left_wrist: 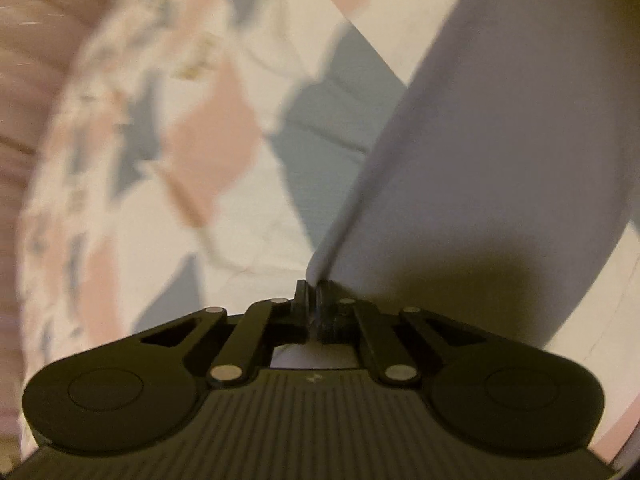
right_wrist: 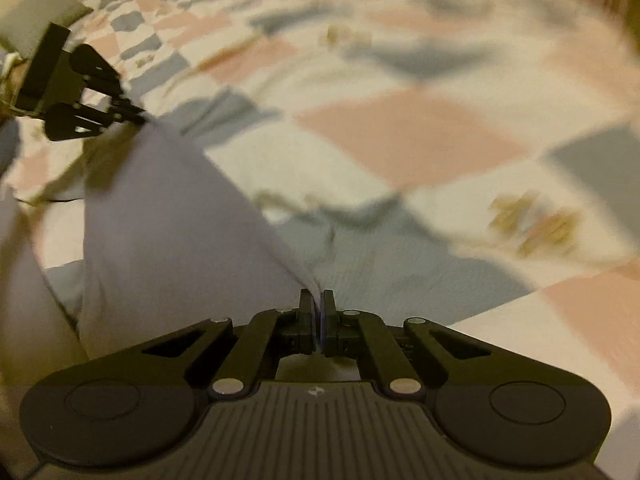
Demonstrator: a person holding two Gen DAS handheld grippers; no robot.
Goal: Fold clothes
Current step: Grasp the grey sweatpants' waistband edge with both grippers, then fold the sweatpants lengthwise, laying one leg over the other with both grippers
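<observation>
Underneath everything we saw the patchwork bedspread [right_wrist: 420, 136], its pink, grey-blue and cream squares covering the bed out to its far edge, where a grey cushion [right_wrist: 40, 12] sat at the far left corner in the right wrist view. Both views were blurred, so the finer print on the spread could not be read. No basket, box or other container showed in either view, and nothing lay inside anything.

Over the near part of the bedspread we held the lavender garment [right_wrist: 172, 220], a plain pale cloth lifted off the bed and stretched between our two tools. In the left wrist view it [left_wrist: 500, 140] filled the right side of the picture and narrowed to a folded edge running down into the fingers.

Our left gripper [left_wrist: 313, 292] had its fingers pressed together, pinching that edge of the garment. We also saw it from the right wrist camera [right_wrist: 134, 114], at the garment's far left end. Our right gripper [right_wrist: 318, 302] likewise had its fingers closed on a thin fold of the cloth, near the bed's near edge.
</observation>
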